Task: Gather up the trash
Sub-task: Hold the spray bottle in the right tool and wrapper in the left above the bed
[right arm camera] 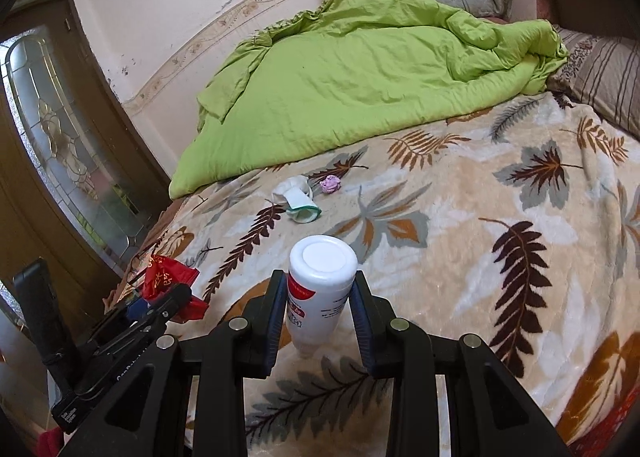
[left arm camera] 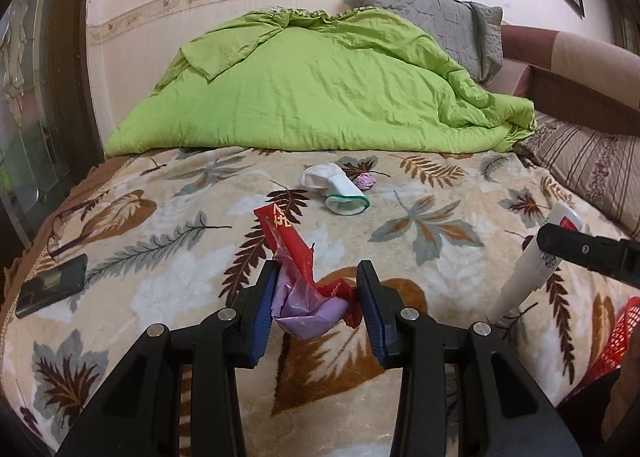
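So, biggest first: bed [left arm camera: 400, 357] with a leaf-print blanket, a green duvet [left arm camera: 320, 89] bunched at the far end, grey pillow [left arm camera: 440, 13] behind it. A dark phone [left arm camera: 52, 285] lies near the bed's left edge, not trash by the look of it. Red mesh basket [left arm camera: 616, 337] shows at the right edge of the left view, likely the drop point.

Right gripper [right arm camera: 320, 299] is clamped on a white bottle [right arm camera: 322, 281], fingers on both sides of the body below the cap. Bottle is rigid, smooth, probably light if empty. Plastic could slip, so a grip mid-body across the round section looks right.

Left gripper [left arm camera: 316, 297] has its jaws partly closed around a red wrapper [left arm camera: 292, 245] bunched with a purple bag [left arm camera: 308, 317]. Left pad touches the bag, right pad touches the red film; both are held above the blanket. Both are soft, near weightless, crinkly. They compress rather than resist, so pinch the thick bunched part, not a loose tail.

2 pieces are left on the blanket mid-bed, just in front of the duvet: a white crumpled cup [left arm camera: 334, 189] with a green rim, on its side, crushable, best taken across the flattened body; just beside it a small purple wad [left arm camera: 366, 180], soft, and needs a near-full close.
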A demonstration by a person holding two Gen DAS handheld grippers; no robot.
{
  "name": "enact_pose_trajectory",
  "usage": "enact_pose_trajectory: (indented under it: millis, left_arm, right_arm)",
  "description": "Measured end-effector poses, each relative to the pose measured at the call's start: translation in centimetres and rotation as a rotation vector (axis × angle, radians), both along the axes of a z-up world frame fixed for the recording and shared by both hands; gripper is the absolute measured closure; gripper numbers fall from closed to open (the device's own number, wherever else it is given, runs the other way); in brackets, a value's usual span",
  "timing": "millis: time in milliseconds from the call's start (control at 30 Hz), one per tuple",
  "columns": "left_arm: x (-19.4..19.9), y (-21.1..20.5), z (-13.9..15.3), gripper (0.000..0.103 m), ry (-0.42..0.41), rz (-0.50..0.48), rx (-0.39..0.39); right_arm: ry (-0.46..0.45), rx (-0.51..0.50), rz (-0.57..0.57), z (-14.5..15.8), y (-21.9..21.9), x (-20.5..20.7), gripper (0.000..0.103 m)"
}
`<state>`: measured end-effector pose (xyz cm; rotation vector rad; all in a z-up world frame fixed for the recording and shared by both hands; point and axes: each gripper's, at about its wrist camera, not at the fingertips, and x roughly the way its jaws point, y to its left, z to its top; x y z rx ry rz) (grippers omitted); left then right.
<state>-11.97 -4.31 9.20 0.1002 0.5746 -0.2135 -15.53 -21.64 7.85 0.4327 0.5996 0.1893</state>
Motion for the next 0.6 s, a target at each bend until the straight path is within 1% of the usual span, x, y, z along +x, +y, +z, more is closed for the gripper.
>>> enact_pose_trajectory:
  millis: [100, 267, 600]
  left_arm:
    - [0.1, -0.31, -0.24, 0.065, -0.009, 0.002, 0.028]
    - [0.23, -0.56, -0.48, 0.065, -0.009, -0.003, 0.043]
    - [0.29, -0.74, -0.63, 0.065, -0.011, -0.006, 0.047]
  right_arm:
    - [0.003, 0.002, 0.008, -0.11, 0.18, 0.31, 0.069]
    - [-0.001, -0.002, 0.02, -0.09, 0.53, 0.48, 0.069]
    - [-0.007, -0.009, 0.02, -0.06, 0.79, 0.48, 0.069]
